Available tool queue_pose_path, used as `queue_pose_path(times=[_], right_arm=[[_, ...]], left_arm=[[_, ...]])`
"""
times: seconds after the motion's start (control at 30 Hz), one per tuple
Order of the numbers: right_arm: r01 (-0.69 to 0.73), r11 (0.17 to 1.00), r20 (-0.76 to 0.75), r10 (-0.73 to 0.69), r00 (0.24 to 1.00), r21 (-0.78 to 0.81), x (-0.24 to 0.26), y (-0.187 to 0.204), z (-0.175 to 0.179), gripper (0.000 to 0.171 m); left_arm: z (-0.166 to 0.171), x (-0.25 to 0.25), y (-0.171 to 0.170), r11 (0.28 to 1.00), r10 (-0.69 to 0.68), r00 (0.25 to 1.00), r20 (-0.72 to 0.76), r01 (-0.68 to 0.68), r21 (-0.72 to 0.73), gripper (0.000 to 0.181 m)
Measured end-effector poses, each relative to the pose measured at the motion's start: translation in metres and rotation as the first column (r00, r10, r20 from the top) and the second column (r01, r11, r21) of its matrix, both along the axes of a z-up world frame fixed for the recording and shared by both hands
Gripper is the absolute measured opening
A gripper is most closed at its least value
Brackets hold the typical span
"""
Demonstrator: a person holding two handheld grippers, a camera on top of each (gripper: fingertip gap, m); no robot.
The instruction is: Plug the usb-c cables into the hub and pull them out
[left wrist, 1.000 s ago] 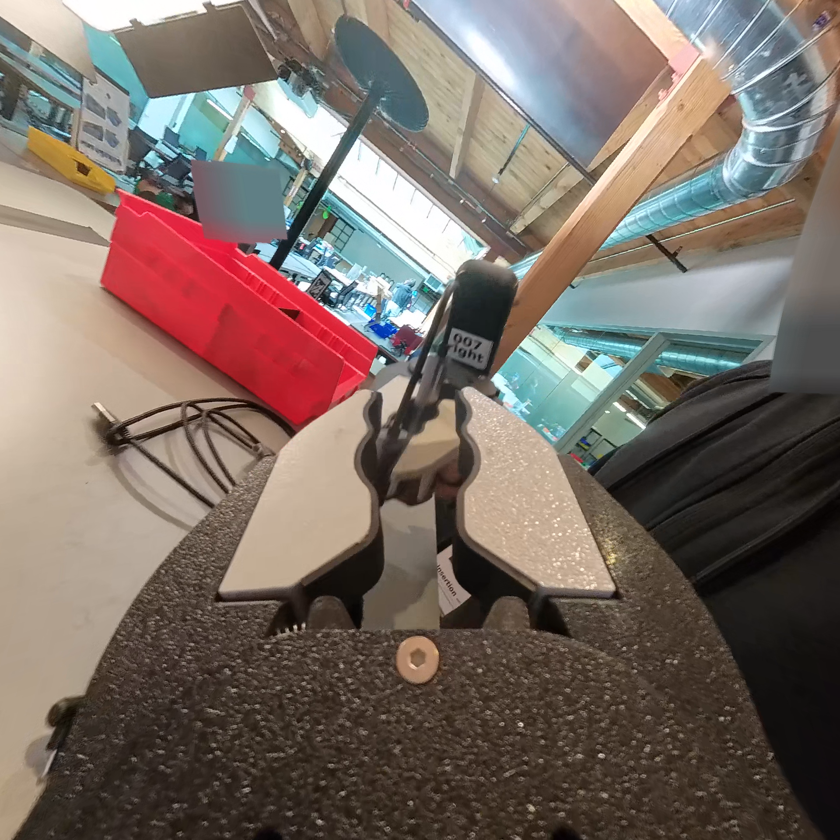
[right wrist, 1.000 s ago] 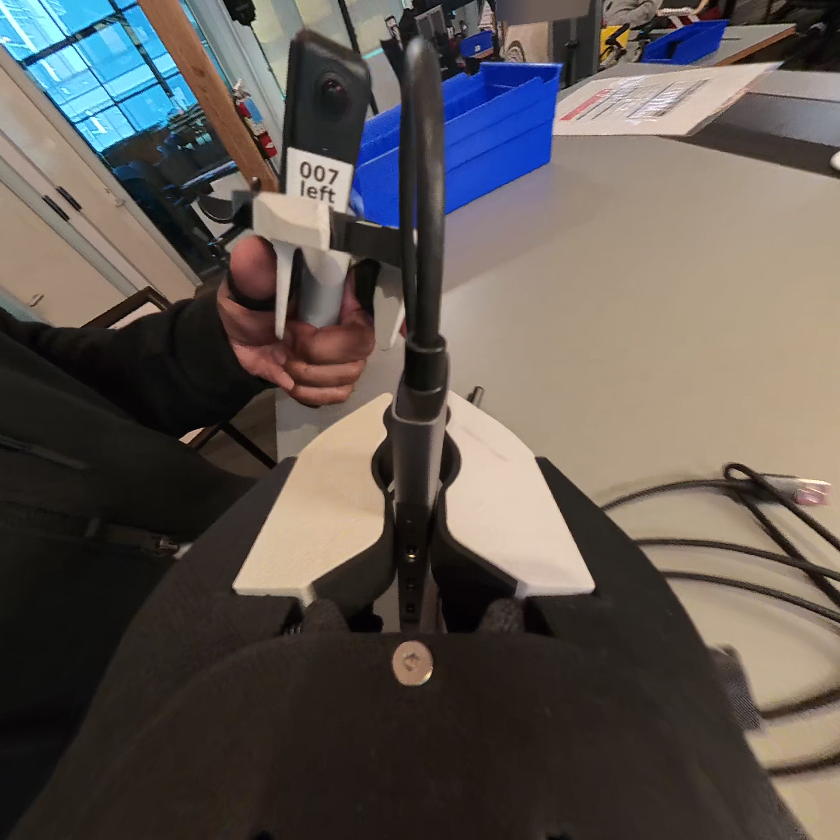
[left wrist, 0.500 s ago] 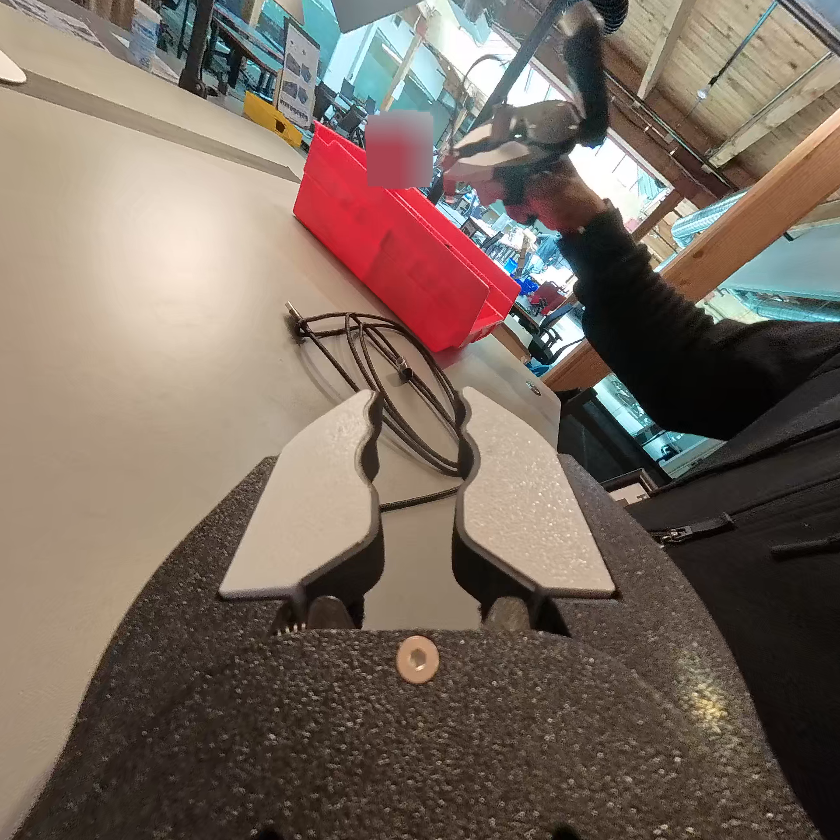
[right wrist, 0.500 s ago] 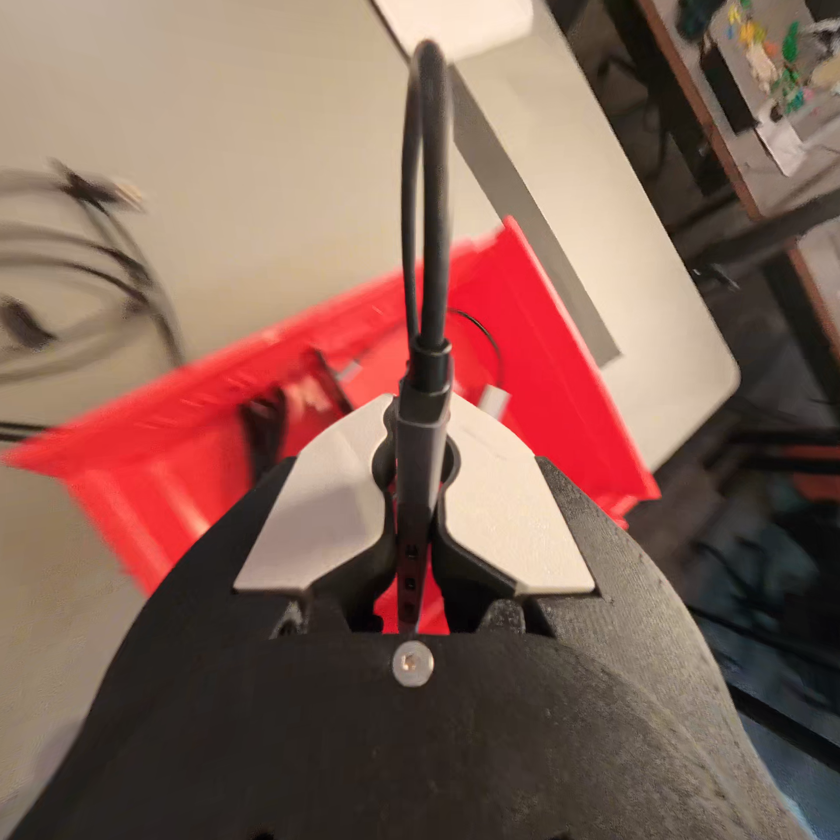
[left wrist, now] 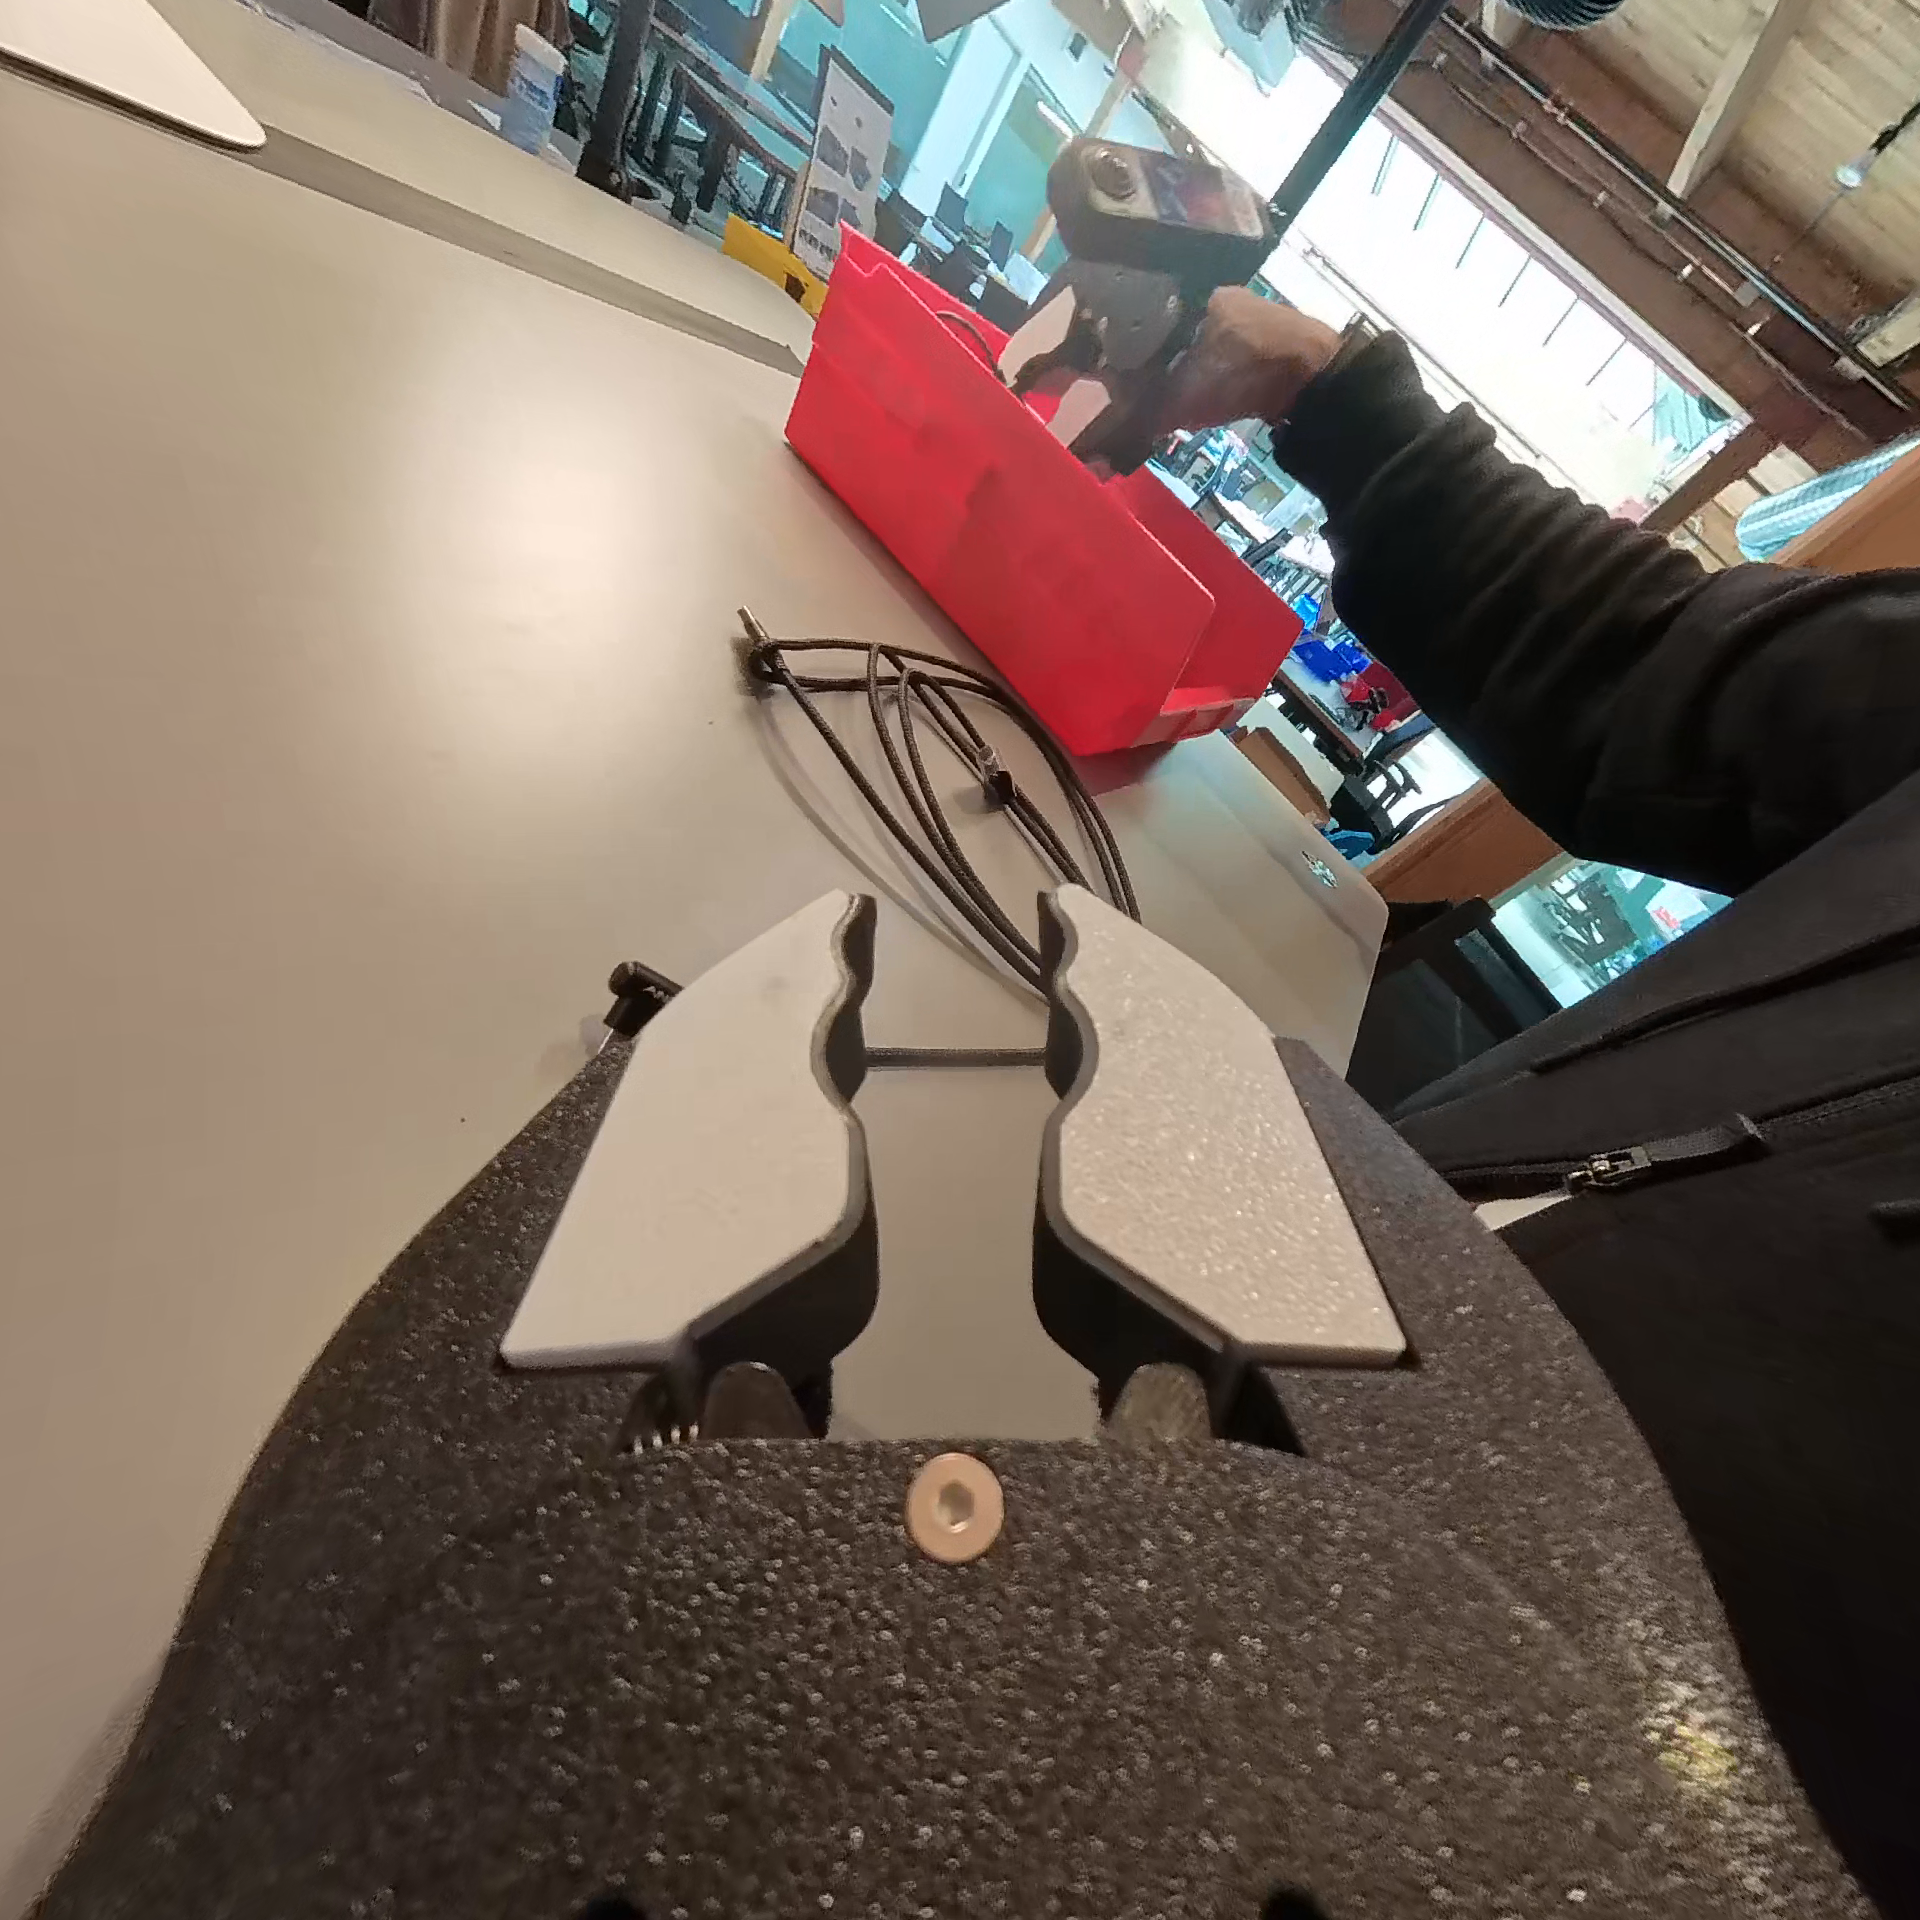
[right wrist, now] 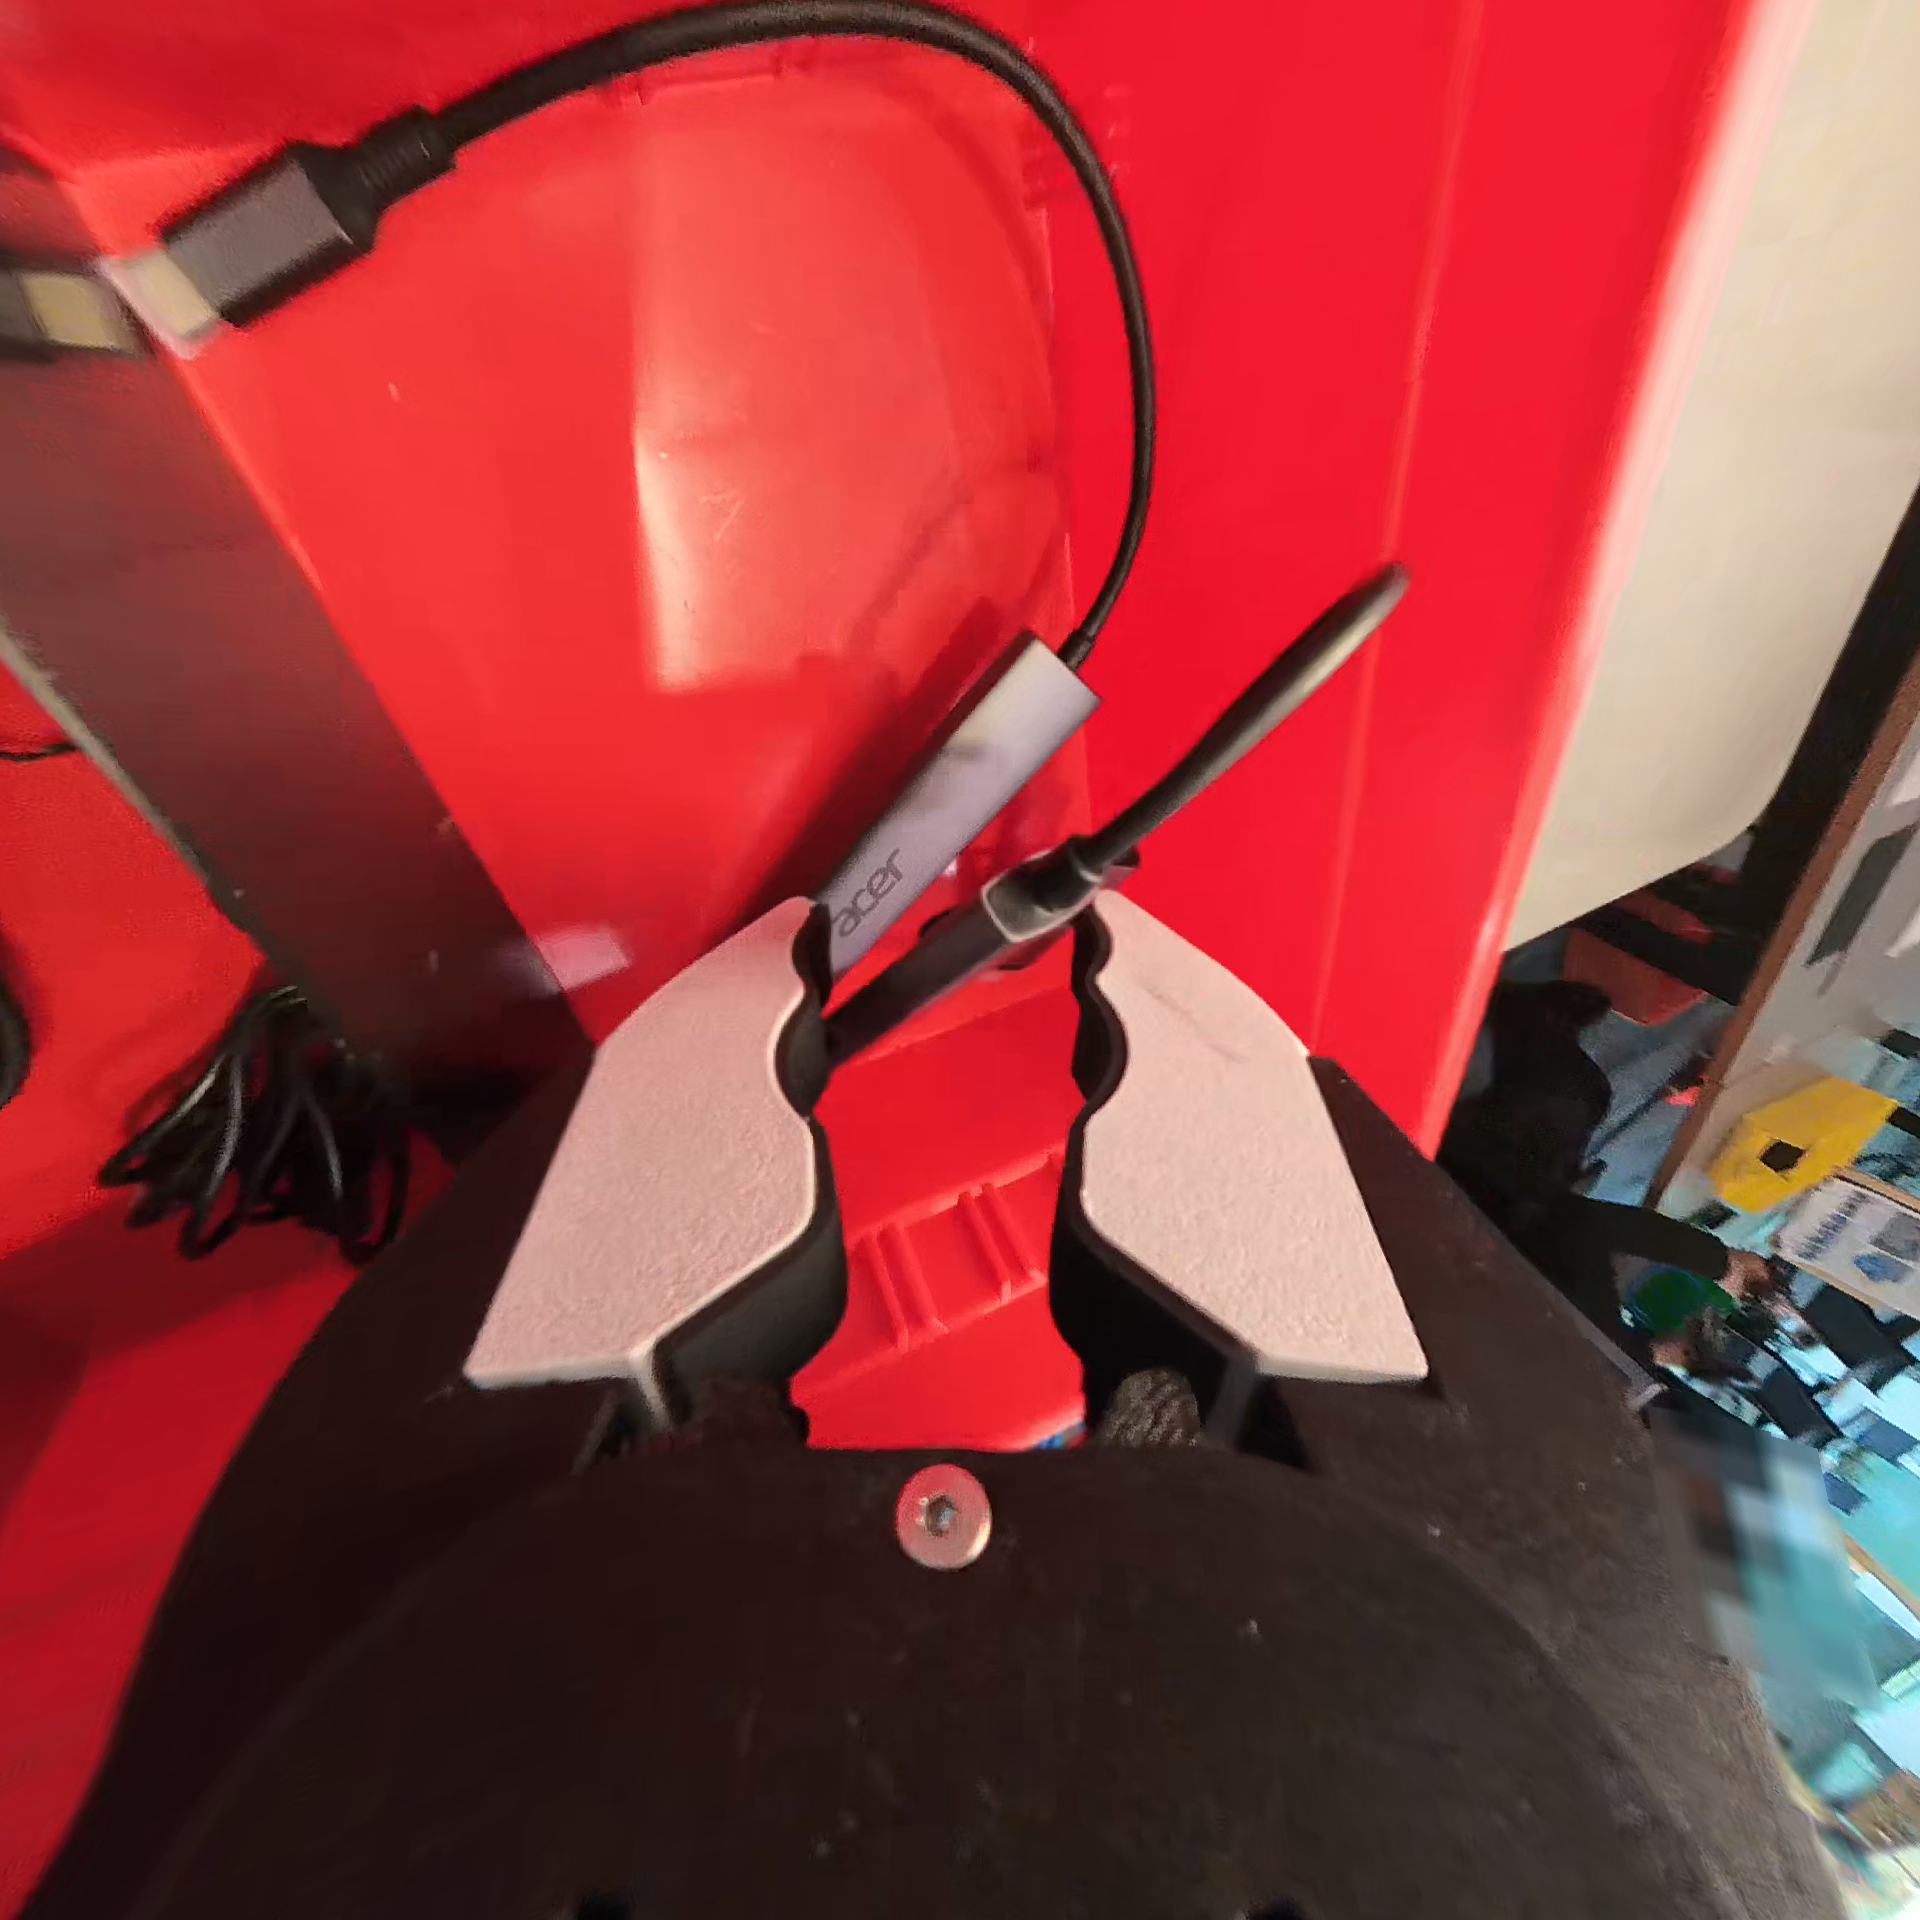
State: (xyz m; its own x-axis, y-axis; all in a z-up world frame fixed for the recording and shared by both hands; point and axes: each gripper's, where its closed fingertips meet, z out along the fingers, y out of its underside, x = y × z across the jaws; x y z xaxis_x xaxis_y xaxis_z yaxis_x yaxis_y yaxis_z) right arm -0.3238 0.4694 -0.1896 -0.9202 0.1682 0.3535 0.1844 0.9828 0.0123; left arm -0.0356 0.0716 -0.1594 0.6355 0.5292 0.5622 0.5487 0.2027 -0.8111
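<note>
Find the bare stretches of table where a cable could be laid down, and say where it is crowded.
The grey table lies bare left of the red bin and the coiled black cables, back to the white sheet. Crowded: the strip between the cables and the bin, and inside the bin, where hubs, cords and a dark box lie.

Each claw has pale grey fingers on a pebbled black body with a silver screw; the sleeve is black.

We see a plain grey tabletop. A red bin sits toward its far edge; a loose coil of black cables lies just beside the bin, nearer us.
</note>
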Motion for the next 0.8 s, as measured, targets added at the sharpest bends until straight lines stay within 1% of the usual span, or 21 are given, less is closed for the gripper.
queue_pose_path(times=[0.1,0.2,0.27,0.4,0.5,0.6,0.7,0.8], right_arm=[[0.014,0.995,0.027,-0.012,1.000,-0.095,0.004,-0.005,0.018,0.051],[0.028,0.982,0.022,-0.024,0.999,-0.185,0.007,-0.010,0.033,0.050],[0.036,0.975,0.025,-0.031,0.999,-0.220,0.014,-0.011,0.038,0.049],[0.000,0.953,0.011,0.003,1.000,-0.304,0.044,-0.031,0.050,0.046],[-0.085,0.918,-0.038,0.076,0.996,-0.387,0.086,-0.069,0.066,0.043],[-0.167,0.866,-0.048,0.163,0.985,-0.472,0.144,-0.115,0.073,0.043],[-0.238,0.813,-0.047,0.252,0.967,-0.531,0.201,-0.155,0.066,0.044],[-0.286,0.787,-0.033,0.321,0.946,-0.546,0.243,-0.181,0.048,0.044]], left_arm=[[0.000,-0.003,0.001,1.000,-0.002,1.000,0.005,0.002,0.007,0.031],[0.002,-0.007,0.008,1.000,-0.023,1.000,-0.007,0.023,-0.002,0.031],[0.002,-0.010,0.014,0.999,-0.041,0.999,-0.009,0.040,-0.007,0.031],[0.002,-0.012,0.021,0.998,-0.063,0.998,-0.014,0.063,-0.028,0.031],[-0.001,-0.015,0.020,0.997,-0.060,0.998,-0.013,0.059,-0.052,0.031],[-0.006,-0.017,0.018,0.997,-0.053,0.999,-0.004,0.052,-0.061,0.031],[-0.006,-0.018,0.018,0.997,-0.057,0.998,0.009,0.058,-0.047,0.031],[-0.007,-0.018,0.017,0.998,-0.056,0.998,0.019,0.057,-0.035,0.031]])
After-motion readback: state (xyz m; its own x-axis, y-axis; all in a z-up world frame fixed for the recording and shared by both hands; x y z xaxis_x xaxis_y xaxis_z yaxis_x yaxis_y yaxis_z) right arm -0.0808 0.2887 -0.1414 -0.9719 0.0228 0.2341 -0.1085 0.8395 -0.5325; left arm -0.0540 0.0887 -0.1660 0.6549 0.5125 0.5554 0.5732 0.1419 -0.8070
